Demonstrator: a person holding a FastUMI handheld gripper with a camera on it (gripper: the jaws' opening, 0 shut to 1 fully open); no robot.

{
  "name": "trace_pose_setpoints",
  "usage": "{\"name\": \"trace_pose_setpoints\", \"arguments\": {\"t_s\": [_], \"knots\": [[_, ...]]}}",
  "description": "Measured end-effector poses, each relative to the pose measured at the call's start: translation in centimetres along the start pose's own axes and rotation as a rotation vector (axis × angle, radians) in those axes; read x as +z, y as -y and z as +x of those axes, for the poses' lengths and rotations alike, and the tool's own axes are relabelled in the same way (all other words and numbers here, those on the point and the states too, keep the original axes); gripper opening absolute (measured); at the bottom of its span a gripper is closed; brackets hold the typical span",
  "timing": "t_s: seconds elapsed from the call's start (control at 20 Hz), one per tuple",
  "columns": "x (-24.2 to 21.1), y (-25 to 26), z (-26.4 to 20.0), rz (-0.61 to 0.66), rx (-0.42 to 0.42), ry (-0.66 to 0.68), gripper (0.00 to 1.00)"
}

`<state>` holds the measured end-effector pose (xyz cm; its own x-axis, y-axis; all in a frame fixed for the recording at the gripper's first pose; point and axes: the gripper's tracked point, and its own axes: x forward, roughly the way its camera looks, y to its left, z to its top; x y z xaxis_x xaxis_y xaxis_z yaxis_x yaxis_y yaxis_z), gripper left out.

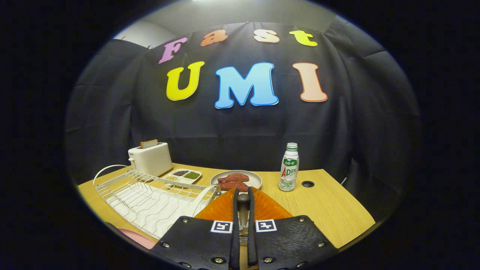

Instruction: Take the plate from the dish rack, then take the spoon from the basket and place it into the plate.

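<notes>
My gripper (243,192) is shut on a metal spoon (243,204). The spoon stands nearly upright between the two fingers, with its rounded end near the fingertips. Under the fingers lies an orange ribbed plate (221,209) on the wooden table, and the spoon hangs over it. I cannot tell whether the spoon touches the plate. The white wire dish rack (150,200) stands just left of the plate, with no dishes in its slots.
Beyond the fingers sits a grey plate of red meat slices (236,180), with a white drink bottle (289,167) to its right. A white toaster (150,159) and a small divided tray of beans (184,175) stand behind the rack. A pink object (137,237) shows beside the left finger.
</notes>
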<state>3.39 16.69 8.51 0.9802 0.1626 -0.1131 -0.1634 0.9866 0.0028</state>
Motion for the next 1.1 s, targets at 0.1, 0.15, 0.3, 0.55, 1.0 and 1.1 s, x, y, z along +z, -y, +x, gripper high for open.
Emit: {"name": "trace_pose_setpoints", "arguments": {"t_s": [0.1, 0.15, 0.3, 0.55, 1.0, 1.1], "knots": [[1.5, 0.0, -0.3, 0.003, -0.004, 0.013, 0.08], [2.1, -0.1, -0.4, 0.000, -0.006, 0.017, 0.08], [4.5, 0.1, -1.0, -0.016, -0.019, 0.038, 0.08], [8.5, -0.3, -2.4, -0.037, -0.050, 0.076, 0.08], [11.6, -4.4, -8.4, -0.015, -0.026, 0.115, 0.08], [11.1, -5.9, -9.6, 0.008, 0.001, 0.105, 0.08]]}}
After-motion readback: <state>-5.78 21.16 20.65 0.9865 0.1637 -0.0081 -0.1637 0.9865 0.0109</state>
